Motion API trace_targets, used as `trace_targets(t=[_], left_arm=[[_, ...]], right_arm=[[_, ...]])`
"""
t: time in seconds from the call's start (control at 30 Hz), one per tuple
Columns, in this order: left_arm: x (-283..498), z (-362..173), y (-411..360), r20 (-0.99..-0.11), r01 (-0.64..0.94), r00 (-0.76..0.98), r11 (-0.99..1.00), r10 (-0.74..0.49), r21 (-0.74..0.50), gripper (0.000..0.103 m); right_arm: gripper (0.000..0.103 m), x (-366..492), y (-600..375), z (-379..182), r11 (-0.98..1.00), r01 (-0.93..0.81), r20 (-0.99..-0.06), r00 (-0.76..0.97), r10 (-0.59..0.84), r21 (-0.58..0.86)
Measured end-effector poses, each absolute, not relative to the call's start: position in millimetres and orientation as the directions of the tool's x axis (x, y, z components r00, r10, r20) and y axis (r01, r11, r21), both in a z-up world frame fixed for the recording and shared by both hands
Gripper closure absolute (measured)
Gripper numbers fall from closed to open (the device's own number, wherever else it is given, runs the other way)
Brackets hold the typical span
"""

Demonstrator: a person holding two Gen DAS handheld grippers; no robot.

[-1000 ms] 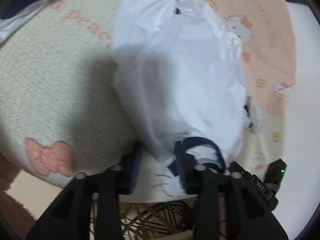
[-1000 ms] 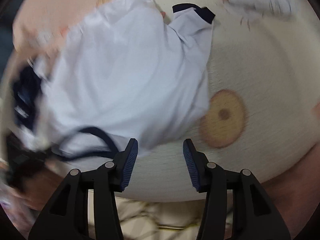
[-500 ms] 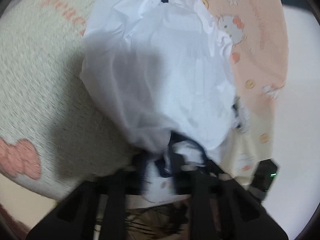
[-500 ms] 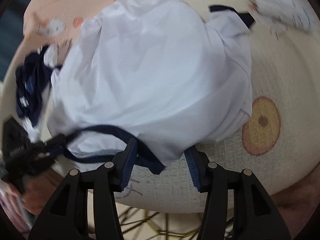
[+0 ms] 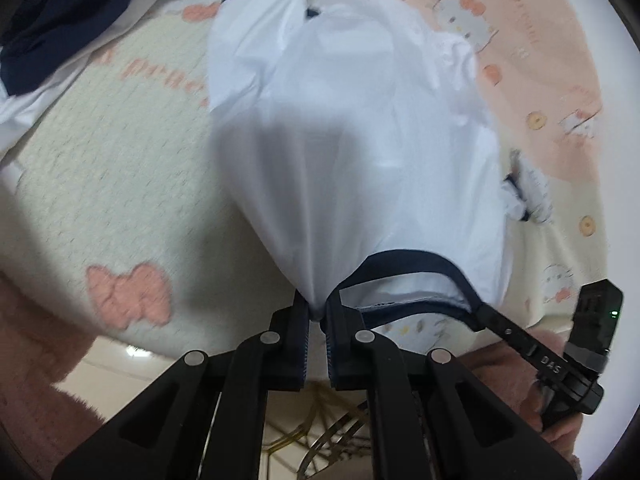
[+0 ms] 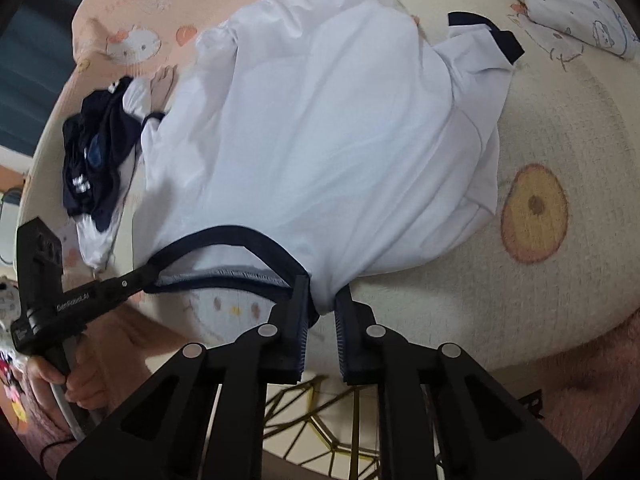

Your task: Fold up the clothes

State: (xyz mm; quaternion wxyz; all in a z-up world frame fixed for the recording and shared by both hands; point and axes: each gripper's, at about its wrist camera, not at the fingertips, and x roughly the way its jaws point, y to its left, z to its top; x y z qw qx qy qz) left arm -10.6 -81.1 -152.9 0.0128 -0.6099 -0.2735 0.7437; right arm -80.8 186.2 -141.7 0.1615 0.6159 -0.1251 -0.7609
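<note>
A white T-shirt point(image 5: 352, 128) point(image 6: 320, 136) with navy trim at the collar and sleeve cuffs lies stretched across a patterned blanket. My left gripper point(image 5: 317, 312) is shut on the shirt's shoulder just left of the navy collar point(image 5: 416, 258). My right gripper point(image 6: 322, 304) is shut on the other shoulder, right of the collar point(image 6: 224, 236). Each view shows the other gripper at the far end of the collar: the right gripper point(image 5: 480, 316) and the left gripper point(image 6: 150, 270). One navy-cuffed sleeve point(image 6: 486, 36) points away at the far right.
A cream and pink cartoon-print blanket point(image 5: 100, 184) point(image 6: 560, 128) covers the surface. A crumpled navy and white garment point(image 6: 98, 152) point(image 5: 60, 20) lies to the side. A printed white cloth point(image 6: 576, 8) sits far right. A person's hand point(image 6: 84, 388) holds the left tool. A gold wire frame point(image 6: 320, 420) shows below.
Both grippers went from open to shut on the shirt's shoulders beside the collar. The shirt is now pulled taut toward me between them.
</note>
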Motion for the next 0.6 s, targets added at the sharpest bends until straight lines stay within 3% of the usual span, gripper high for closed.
trace_targets(t=[0.13, 0.17, 0.2, 0.27, 0.43, 0.6], left_arm=[[-14.0, -162.6, -80.4, -0.918, 0.334, -0.185, -0.856, 0.351, -0.395, 0.091], [-14.8, -159.6, -81.0, -0.917, 0.335, -0.183, -0.855, 0.353, -0.396, 0.084], [-15.8, -153.9, -81.1, -0.919, 0.328, -0.193, -0.860, 0.344, -0.391, 0.080], [-20.7, -139.5, -78.9, -0.922, 0.289, -0.240, -0.884, 0.305, -0.368, 0.080], [-34.7, -108.3, -71.4, -0.911, 0.191, -0.350, -0.936, 0.217, -0.296, 0.079], [-56.5, -139.3, -51.6, -0.928, 0.115, -0.286, -0.953, 0.239, -0.281, 0.079]], right_arm=[[0.092, -68.7, 190.7, -159.9, -0.945, 0.059, -0.941, -0.087, -0.327, 0.323], [0.091, -70.1, 191.8, -158.7, -0.943, 0.052, -0.939, -0.085, -0.332, 0.328], [0.079, -71.1, 192.8, -156.3, -0.943, 0.048, -0.939, -0.087, -0.333, 0.330], [0.067, -69.8, 194.5, -142.7, -0.950, 0.058, -0.943, -0.118, -0.312, 0.307], [0.067, -77.2, 184.4, -104.7, -0.957, 0.139, -0.914, -0.290, -0.284, 0.254], [0.067, -107.9, 166.9, -119.9, -0.965, 0.232, -0.924, -0.329, -0.197, 0.123]])
